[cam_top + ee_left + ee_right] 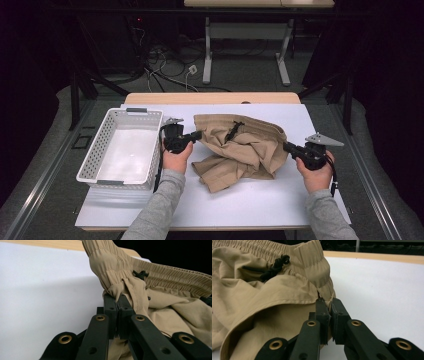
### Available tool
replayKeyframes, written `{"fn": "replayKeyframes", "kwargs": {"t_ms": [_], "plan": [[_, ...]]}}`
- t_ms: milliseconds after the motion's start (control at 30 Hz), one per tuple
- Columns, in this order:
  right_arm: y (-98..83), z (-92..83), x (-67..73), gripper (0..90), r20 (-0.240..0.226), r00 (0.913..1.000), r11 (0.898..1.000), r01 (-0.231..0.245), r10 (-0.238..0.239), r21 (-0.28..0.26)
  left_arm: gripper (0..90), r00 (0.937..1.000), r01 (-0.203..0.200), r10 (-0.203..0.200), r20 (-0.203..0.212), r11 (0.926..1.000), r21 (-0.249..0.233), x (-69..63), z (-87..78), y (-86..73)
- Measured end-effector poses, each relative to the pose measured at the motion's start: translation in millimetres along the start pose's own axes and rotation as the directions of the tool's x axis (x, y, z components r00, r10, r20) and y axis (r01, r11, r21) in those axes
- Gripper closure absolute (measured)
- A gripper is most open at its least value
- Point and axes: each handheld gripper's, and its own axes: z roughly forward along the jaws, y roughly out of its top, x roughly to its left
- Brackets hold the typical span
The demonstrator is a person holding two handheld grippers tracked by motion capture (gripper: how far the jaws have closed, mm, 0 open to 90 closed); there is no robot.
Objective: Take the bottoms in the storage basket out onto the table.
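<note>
While both hands work at the white table point(260, 200), the biggest item on it is a pair of tan shorts point(245, 150), crumpled mid-table, elastic waistband toward the far edge, fabric bunched and folded over itself toward the near side.

White slotted basket point(97, 150) sits at the table's left side, just beside the left hand, apart from the shorts. Grey handles on its short ends.

Left gripper point(117, 298): jaws clamped on the waistband's left end, cloth pinched between the pads. In the left gripper view that corner is pulled up off the table, the gathered elastic running away to the right. In the high view the left gripper point(199, 135) meets the shorts' left edge.

Right gripper point(329, 301): jaws clamped on the other waistband end, a thin fold of tan fabric caught between the pads. In the high view the right gripper point(286, 146) sits at the shorts' right edge, grey three-cornered plate on top.

Black drawstring point(273, 267) knotted at the waistband middle, between the two grip points; also seen from above point(233, 131) and in the left gripper view point(140, 274).
</note>
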Motion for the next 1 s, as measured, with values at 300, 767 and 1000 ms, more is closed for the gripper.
{"fn": "replayKeyframes", "kwargs": {"t_ms": [300, 767, 1000], "plan": [[44.0, -13.8, -11.9, 85.9, 0.024, 0.9984, 0.998, 0.051, -0.050, -0.039, 88.8, 0.9999, -0.011, 0.011, -0.006, 0.9996, -0.028, -5.3, -9.4, 27.7], [108.1, -32.1, -42.8, 86.3, 0.091, 0.9942, 0.995, 0.065, -0.058, -0.075, 88.9, 0.9977, -0.063, 0.061, -0.030, 0.9952, -0.074, -19.5, -22.2, 87.4], [137.9, -43.3, -50.2, 86.5, 0.110, 0.9929, 0.991, 0.059, -0.047, -0.117, 89.0, 0.9972, -0.075, 0.074, -0.010, 0.9935, -0.086, -26.8, -27.5, 112.7]]}}
